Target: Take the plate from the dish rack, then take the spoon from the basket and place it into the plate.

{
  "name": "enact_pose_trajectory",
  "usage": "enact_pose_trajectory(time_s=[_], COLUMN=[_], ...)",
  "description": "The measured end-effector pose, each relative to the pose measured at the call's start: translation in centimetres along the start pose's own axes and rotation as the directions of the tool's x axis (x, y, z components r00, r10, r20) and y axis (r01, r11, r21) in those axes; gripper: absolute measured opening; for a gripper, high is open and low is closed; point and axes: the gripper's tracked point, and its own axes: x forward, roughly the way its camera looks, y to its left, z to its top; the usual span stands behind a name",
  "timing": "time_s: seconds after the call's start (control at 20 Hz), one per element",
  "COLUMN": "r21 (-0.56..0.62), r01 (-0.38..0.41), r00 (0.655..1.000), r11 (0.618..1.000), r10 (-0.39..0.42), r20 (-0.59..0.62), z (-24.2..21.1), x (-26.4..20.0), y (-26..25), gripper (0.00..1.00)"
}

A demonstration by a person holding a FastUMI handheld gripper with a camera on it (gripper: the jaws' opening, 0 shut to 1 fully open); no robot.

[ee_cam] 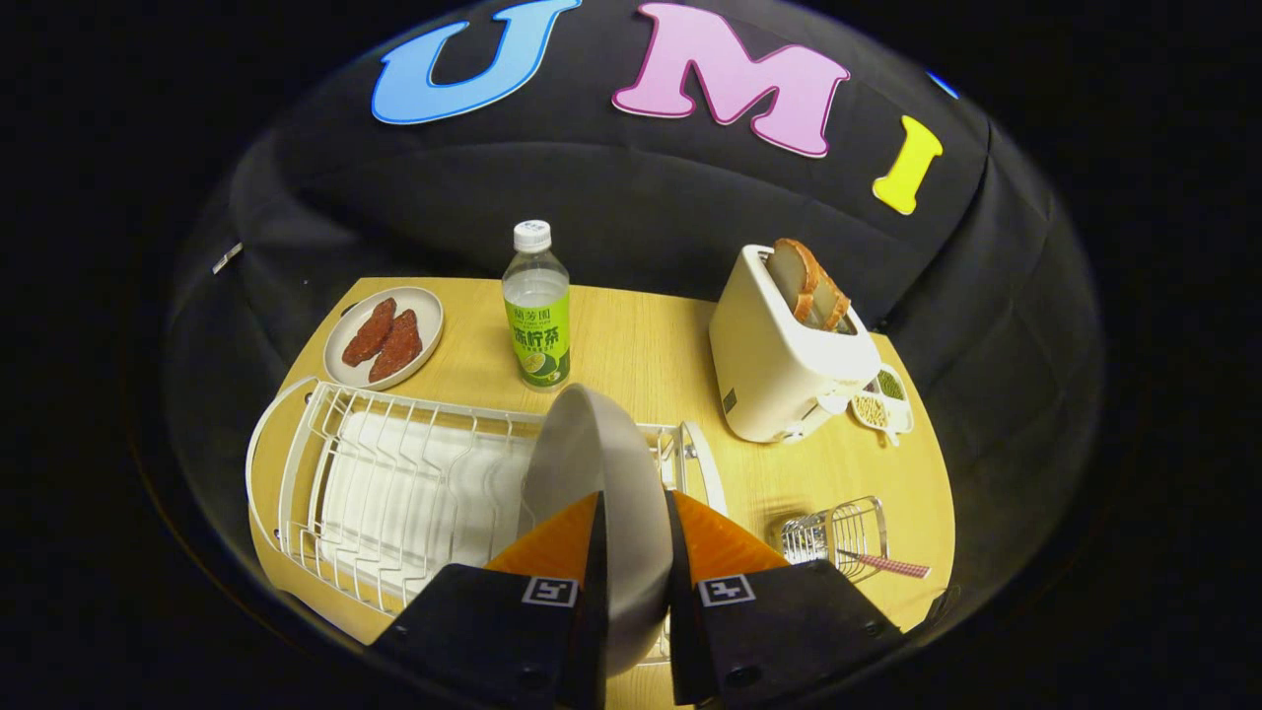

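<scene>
A grey plate [592, 463] stands on edge between my fingers, above the right end of the white wire dish rack [385, 483]. My gripper [634, 508] is shut on the plate's rim, one finger on each face. To the right of the fingers, a small wire basket [833, 537] sits on the wooden table [651, 345]. A spoon with a red checked handle [887, 564] lies in the basket, its handle poking out to the right.
Beyond the rack stand a green-labelled bottle [537, 306] and a plate of red sausages [385, 337]. A white toaster [784, 360] with bread slices sits to the right, with a small divided dish [882, 399] beside it.
</scene>
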Motion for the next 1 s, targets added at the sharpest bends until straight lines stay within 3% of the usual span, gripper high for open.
enact_pose_trajectory(time_s=[0.2,0.3,0.5,0.75,1.0], r21=[-0.081,-0.071,0.014,0.1,0.172], r01=[0.097,0.105,0.044,-0.096,-0.195], r00=[0.992,0.985,0.979,0.956,0.941], r11=[0.992,0.992,0.999,0.99,0.966], r10=[-0.089,-0.094,-0.046,0.064,0.134], r20=[0.095,0.143,0.2,0.285,0.312], z=[3.5,5.0,7.0,8.7,7.0], x=[-1.3,-2.0,-4.2,-9.2,-13.6], y=[-0.8,-0.9,-1.9,-5.0,-9.3], gripper=[0.28,0.28,0.28,0.28,0.28])
